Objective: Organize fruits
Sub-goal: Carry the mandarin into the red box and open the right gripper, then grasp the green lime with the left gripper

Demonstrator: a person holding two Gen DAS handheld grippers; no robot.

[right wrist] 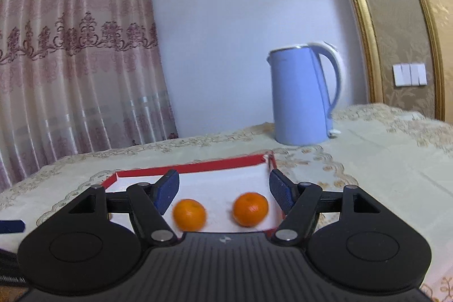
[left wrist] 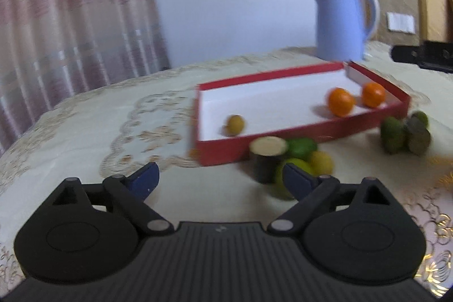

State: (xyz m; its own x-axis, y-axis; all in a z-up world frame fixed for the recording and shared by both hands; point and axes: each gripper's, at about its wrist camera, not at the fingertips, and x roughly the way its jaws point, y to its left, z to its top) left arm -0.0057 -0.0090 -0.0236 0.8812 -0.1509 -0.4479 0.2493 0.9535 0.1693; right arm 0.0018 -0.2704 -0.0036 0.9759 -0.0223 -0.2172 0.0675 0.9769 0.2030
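Both tongs are being held spread and empty: the left gripper (left wrist: pixel 220 180) over the tablecloth (left wrist: pixel 85 137), the right gripper (right wrist: pixel 223 191) above two oranges (right wrist: pixel 189 214) in the red box (right wrist: pixel 198 166).

A pale blue kettle (right wrist: pixel 300 95) with a white handle stands upright on the cloth-covered table (right wrist: pixel 382 160), right of centre in the right wrist view and upper right in the left wrist view. A pink patterned curtain (right wrist: pixel 70 47) fills the left of both frames. White wall switches (right wrist: pixel 410 74) sit at the right edge.
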